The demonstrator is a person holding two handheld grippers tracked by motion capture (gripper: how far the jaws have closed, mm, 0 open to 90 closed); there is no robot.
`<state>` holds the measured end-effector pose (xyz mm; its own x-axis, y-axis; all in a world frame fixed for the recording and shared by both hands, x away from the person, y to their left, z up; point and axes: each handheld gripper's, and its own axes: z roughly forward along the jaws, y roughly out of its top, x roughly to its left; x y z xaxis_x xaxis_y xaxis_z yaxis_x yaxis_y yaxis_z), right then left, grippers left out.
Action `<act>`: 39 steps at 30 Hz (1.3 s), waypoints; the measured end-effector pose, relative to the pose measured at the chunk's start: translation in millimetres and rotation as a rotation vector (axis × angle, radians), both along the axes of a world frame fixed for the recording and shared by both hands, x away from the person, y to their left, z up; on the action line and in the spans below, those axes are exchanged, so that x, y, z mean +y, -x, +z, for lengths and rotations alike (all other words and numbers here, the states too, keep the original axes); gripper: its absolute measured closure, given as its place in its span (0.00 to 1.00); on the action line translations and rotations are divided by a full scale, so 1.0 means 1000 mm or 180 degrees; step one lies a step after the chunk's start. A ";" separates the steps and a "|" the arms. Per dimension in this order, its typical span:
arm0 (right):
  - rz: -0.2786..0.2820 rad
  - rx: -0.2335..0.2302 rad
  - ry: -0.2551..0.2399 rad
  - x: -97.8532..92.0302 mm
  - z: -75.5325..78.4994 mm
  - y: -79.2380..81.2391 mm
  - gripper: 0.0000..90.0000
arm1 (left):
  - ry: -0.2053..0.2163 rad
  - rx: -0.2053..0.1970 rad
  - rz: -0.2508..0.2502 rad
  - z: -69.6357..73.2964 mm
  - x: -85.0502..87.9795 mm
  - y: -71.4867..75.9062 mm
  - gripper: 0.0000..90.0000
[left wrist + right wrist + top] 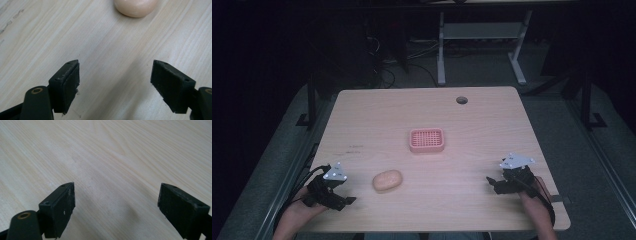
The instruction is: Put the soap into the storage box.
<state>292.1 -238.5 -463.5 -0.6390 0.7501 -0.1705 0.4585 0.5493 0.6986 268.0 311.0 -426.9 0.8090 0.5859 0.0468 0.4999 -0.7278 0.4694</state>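
A pale peach oval soap bar (387, 180) lies on the wooden table (377, 120) near its front left; its lower edge shows at the top of the left gripper view (135, 7). A pink slotted soap dish (426, 140) sits at the table's centre. My left gripper (348, 200) rests at the front left, a short way left of the soap, open with nothing between its jaws (115, 85). My right gripper (490, 183) rests at the front right, open over bare wood (116, 207).
A round cable hole (461, 100) sits near the table's far edge. Beyond the table stand a white desk frame (482, 35) and dark cables on the floor. The table's front edge runs just under both hands.
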 end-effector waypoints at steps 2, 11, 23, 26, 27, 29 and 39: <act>0.0013 0.0013 0.0002 0.000 0.001 0.001 0.15 | 0.0016 -0.0015 0.0001 0.000 -0.002 0.001 0.25; 0.0024 -0.0002 -0.0001 0.002 0.002 0.003 0.15 | -0.0029 -0.0013 -0.0047 0.001 -0.006 0.001 0.24; 0.0067 0.0010 0.0008 0.007 0.001 0.004 0.15 | -0.0073 -0.0063 -0.0139 0.006 -0.020 -0.001 0.24; 0.0079 0.0000 0.0011 0.008 0.001 0.004 0.15 | -0.0087 -0.0071 -0.0145 0.007 -0.023 -0.001 0.23; 0.0078 0.0002 0.0007 0.009 0.001 0.004 0.15 | -0.0084 -0.0080 -0.0156 0.007 -0.024 -0.001 0.23; 0.0090 -0.0004 0.0023 0.008 0.001 0.004 0.15 | -0.0099 -0.0056 -0.0158 0.007 -0.025 -0.002 0.23; 0.0096 -0.0013 0.0030 0.008 0.001 0.005 0.15 | -0.0130 -0.0060 -0.0229 0.009 -0.034 -0.006 0.23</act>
<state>287.6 -231.0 -462.3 -0.6606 0.7289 -0.1800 0.4388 0.5693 0.6952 273.8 276.9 -417.6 0.8478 0.5235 0.0850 0.4369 -0.7802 0.4476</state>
